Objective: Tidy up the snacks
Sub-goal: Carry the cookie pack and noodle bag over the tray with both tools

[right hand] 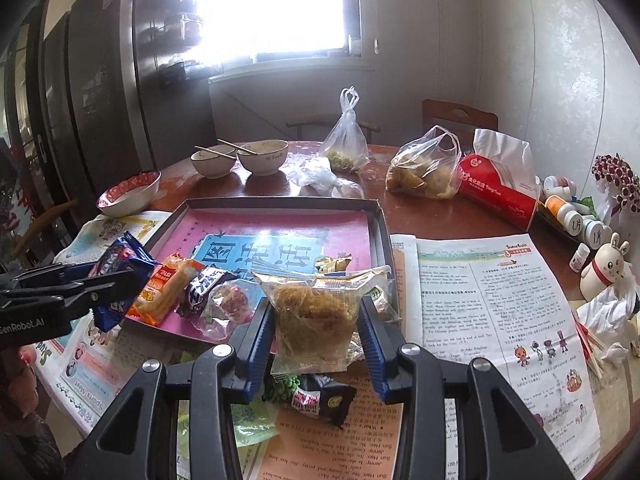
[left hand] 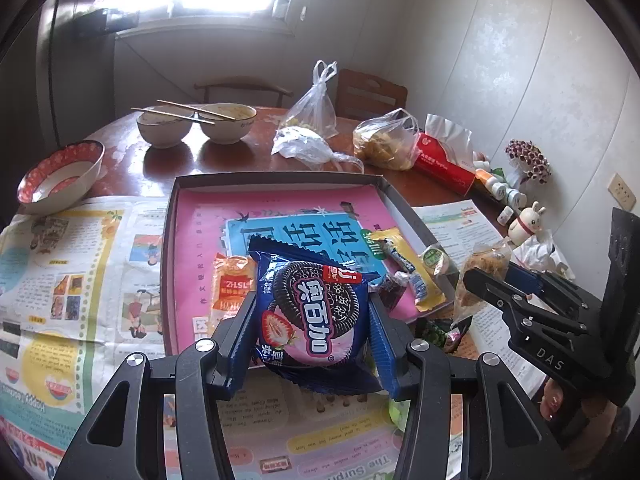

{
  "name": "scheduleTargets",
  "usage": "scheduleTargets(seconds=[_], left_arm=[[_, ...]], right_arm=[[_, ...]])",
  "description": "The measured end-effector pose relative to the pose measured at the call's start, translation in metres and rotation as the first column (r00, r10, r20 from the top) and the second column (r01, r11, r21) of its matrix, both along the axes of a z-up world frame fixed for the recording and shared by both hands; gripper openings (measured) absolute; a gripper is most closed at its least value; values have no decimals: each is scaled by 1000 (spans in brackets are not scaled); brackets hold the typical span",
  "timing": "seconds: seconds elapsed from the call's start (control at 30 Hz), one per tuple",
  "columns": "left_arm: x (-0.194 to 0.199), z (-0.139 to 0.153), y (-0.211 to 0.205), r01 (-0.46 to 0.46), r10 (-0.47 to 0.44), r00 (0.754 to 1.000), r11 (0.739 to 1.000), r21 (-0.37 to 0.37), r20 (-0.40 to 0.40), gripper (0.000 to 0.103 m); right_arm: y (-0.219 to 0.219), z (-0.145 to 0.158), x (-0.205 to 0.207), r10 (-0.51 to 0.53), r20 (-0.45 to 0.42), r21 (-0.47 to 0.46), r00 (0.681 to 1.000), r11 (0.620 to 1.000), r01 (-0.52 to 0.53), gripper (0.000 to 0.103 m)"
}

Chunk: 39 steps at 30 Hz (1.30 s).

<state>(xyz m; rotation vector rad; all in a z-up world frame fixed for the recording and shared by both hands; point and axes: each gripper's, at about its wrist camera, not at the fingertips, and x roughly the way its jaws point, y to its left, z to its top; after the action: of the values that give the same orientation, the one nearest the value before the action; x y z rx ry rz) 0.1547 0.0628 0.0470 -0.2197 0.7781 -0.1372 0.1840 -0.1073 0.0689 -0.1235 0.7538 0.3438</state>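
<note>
Snacks are partly gathered: several already lie in the tray [left hand: 276, 179], two are in the grippers, and a few wait on the newspaper.

The left gripper [left hand: 312, 320] has its jaws clamped on the cookie pack [left hand: 316, 312], a blue packet with a sandwich cookie and a strawberry printed on it. The pack sits upright between the jaws, over the tray's near edge and apparently clear of the floor, so I judge it is about to be set down inside.

The right gripper [right hand: 318, 320] has its jaws closed on a clear pastry bag [right hand: 316, 308] with a crumbly golden filling, held near the tray's near right corner.

Just beyond the left jaws, inside the tray, lies an orange packet [left hand: 232, 284]; to the right of them lie a dark candy [left hand: 394, 286], a yellow bar [left hand: 404, 264] and a green-labelled pouch [left hand: 434, 258] by the right wall. Beside the right jaws' left side a clear bun wrapper [right hand: 230, 300] also rests there.

Below the right jaws, outside the tray, a small black packet [right hand: 320, 398] and a green pea bag [right hand: 282, 386] lie on the newspaper [right hand: 480, 300], with a pale green wrapper [right hand: 248, 420] that is hard to make out. These seem the remaining work, after both held snacks go in.
</note>
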Motion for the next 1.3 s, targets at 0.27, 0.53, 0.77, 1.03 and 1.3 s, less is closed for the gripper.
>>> scheduleTargets(seconds=[0.27, 0.53, 0.77, 1.03, 1.3], left_arm=[[11, -2, 2, 0, 0, 1000, 1000, 3, 0, 53], [25, -4, 10, -21, 21, 1000, 1000, 5, -2, 53], [33, -16, 13, -32, 32, 999, 999, 6, -26, 53], [39, -29, 6, -25, 26, 998, 1000, 9, -52, 53], [42, -37, 4, -35, 37, 997, 999, 28, -66, 53]], right_arm=[[3, -1, 9, -5, -1, -2, 1000, 1000, 5, 42], [-1, -2, 23, -19, -4, 6, 1000, 1000, 19, 42], [0, -9, 33, -25, -21, 5, 999, 1000, 26, 42], [-1, -17, 41, -23, -37, 11, 999, 1000, 24, 42], [1, -27, 50, -16, -56, 19, 998, 1000, 17, 42]])
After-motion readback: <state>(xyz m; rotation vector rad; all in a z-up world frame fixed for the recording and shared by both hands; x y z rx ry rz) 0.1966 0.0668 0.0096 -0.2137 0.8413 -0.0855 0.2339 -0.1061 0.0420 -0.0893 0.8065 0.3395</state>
